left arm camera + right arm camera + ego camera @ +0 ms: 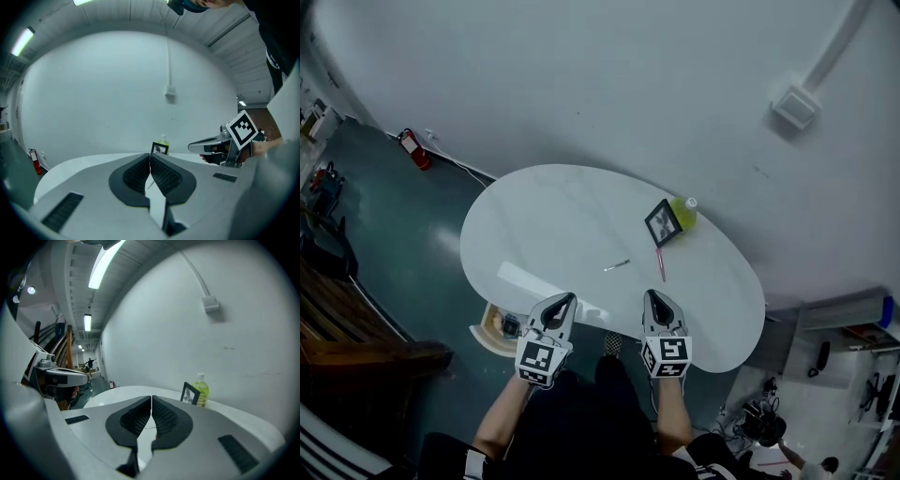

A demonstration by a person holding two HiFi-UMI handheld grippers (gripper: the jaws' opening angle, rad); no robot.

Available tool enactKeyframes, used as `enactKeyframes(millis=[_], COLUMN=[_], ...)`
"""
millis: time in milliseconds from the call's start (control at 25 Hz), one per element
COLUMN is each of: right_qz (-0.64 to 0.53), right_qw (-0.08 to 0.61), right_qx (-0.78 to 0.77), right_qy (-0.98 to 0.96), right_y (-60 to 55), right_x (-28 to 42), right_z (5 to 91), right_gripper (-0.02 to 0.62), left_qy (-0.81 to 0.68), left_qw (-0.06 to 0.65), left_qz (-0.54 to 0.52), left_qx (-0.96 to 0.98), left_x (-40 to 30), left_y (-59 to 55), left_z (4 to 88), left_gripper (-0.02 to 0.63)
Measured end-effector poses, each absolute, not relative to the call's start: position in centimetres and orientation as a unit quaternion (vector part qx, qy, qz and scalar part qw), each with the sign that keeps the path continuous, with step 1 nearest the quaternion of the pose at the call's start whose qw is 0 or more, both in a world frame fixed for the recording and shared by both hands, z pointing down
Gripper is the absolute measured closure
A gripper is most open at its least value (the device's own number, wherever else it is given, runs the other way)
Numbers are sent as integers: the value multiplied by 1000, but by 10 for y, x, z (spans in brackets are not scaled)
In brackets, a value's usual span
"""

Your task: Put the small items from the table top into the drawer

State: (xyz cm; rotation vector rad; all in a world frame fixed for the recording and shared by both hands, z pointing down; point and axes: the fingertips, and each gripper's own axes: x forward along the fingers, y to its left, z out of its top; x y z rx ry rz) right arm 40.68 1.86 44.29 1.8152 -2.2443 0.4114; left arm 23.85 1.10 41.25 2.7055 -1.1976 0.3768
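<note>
Seemingly nothing is stowed yet: a slim silver metal pin (617,265) and a thin pink pen (660,263) lie mid-table on the white oval table top (544,216). The left gripper (562,301) and right gripper (653,297) hover at its near edge, both clenched and empty.

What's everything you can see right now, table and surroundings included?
table: one, white, oval, middle of the head view.
picture frame: one, black, table's far right.
bottle: one, yellow-green, white cap, just behind the frame.
pen: one, pink, in front of the frame.
slim metal item: one, silver, left of the pen.
drawer: one, tan, seemingly open under the table's near-left edge.
fire extinguisher: one, red, floor by the wall.
left gripper: one, grey, shut, empty, over the table's near edge.
right gripper: one, grey, shut, empty, beside it.
</note>
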Motion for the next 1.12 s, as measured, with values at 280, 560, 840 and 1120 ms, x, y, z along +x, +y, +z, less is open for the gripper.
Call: enactKeyframes(millis=[280, 560, 840, 1120], right_qz=[153, 182, 206, 224], right_qw=[143, 160, 182, 200], right_qx=[620, 604, 591, 576], right_qy=[-756, -759, -759, -760], right_y=[6, -19, -40, -54], right_x=[464, 502, 525, 534], right_z=[469, 509, 554, 592], right_gripper=[563, 563, 563, 563], left_qy=[-382, -374, -365, -357], left_qw=[104, 123, 144, 166], left_qz=[142, 153, 177, 201], left_qx=[907, 907, 903, 897], left_x=[301, 352, 383, 401], left_y=[-8, -27, -47, -60], left_z=[441, 471, 514, 551], left_gripper=[586, 586, 586, 586])
